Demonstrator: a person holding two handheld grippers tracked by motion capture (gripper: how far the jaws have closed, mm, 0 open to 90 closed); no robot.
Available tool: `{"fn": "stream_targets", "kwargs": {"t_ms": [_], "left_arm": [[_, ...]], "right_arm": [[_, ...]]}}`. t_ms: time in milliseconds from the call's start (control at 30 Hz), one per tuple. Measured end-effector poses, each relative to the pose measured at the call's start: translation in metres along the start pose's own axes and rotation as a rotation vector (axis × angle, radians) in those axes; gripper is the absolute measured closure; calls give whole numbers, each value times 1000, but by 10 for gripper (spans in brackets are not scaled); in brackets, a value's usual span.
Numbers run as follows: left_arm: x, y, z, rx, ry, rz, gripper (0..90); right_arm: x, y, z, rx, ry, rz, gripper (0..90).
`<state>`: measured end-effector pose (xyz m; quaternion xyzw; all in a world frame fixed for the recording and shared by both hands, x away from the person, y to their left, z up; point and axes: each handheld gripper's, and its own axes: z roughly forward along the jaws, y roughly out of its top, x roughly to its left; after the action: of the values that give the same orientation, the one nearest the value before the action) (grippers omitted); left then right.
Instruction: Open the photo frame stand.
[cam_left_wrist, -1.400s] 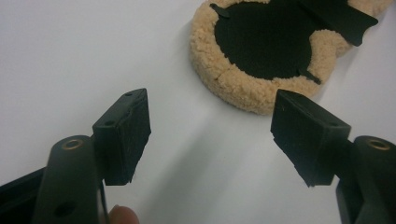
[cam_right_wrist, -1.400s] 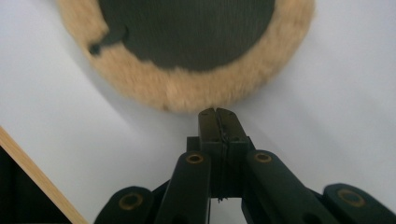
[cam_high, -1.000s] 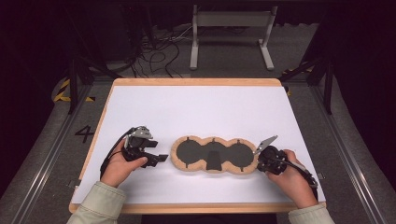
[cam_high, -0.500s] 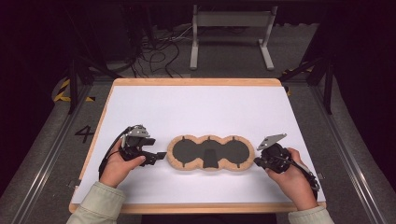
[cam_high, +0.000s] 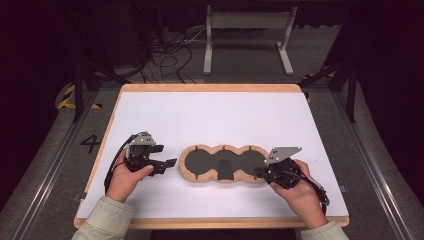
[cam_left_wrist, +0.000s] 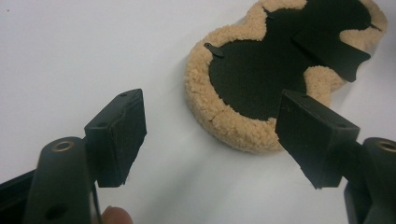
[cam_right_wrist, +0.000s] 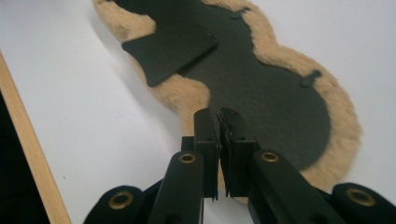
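Right gripper (cam_high: 261, 173) fingers pinch fleece pad (cam_high: 223, 163) edge at 3 o'clock; left gripper (cam_high: 169, 164) fingers wide, likely next grabs 9 o'clock edge.

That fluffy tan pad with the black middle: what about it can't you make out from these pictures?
- Its underside: the fleece pad lies flat on the white table in every view.
- Its far end: cut off by the top edge in the left gripper view.
- The rim under the right gripper: the closed jaws cover it, so whether they pinch fleece or a black tab is unclear.
- The small black tabs: too small in the high view to tell their purpose.
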<state>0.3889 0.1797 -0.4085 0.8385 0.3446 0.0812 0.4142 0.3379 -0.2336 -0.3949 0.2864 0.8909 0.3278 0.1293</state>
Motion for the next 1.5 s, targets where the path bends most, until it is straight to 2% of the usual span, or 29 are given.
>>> {"fn": "stream_targets", "kwargs": {"t_ms": [133,233,533,633,767,800,833,967,1100,1167,1333,1400,1500], "left_arm": [[0,-1,-1,-22,3,-18,257],[1,0,0,-36,7,-11,250],[-4,0,3,-40,-2,0,281],[-3,-1,4,-40,2,-1,282],[-3,-1,5,-43,4,-14,278],[-3,-1,5,-39,-9,-17,283],[-3,-1,6,-33,-9,-8,289],[-3,-2,7,-29,14,8,294],[-3,-2,7,-33,32,1,308],[-2,-3,7,-34,17,-10,323],[-3,-4,9,-63,-22,17,347],[-3,-4,10,-65,-17,35,350],[-1,-5,11,-64,-40,33,354]], "right_arm": [[8,3,11,-35,31,-18,860],[12,4,19,-45,58,-18,863],[21,2,44,-1,101,-21,869],[24,3,50,15,115,-39,876],[25,2,57,30,140,-22,884],[25,2,59,30,142,-20,886],[25,2,59,31,141,-20,891],[25,4,56,6,147,-6,900],[24,6,53,-24,150,1,900],[22,8,51,-44,144,9,900],[19,14,47,-94,127,19,900],[18,16,45,-119,128,37,900],[15,15,44,-150,130,66,900]]}}
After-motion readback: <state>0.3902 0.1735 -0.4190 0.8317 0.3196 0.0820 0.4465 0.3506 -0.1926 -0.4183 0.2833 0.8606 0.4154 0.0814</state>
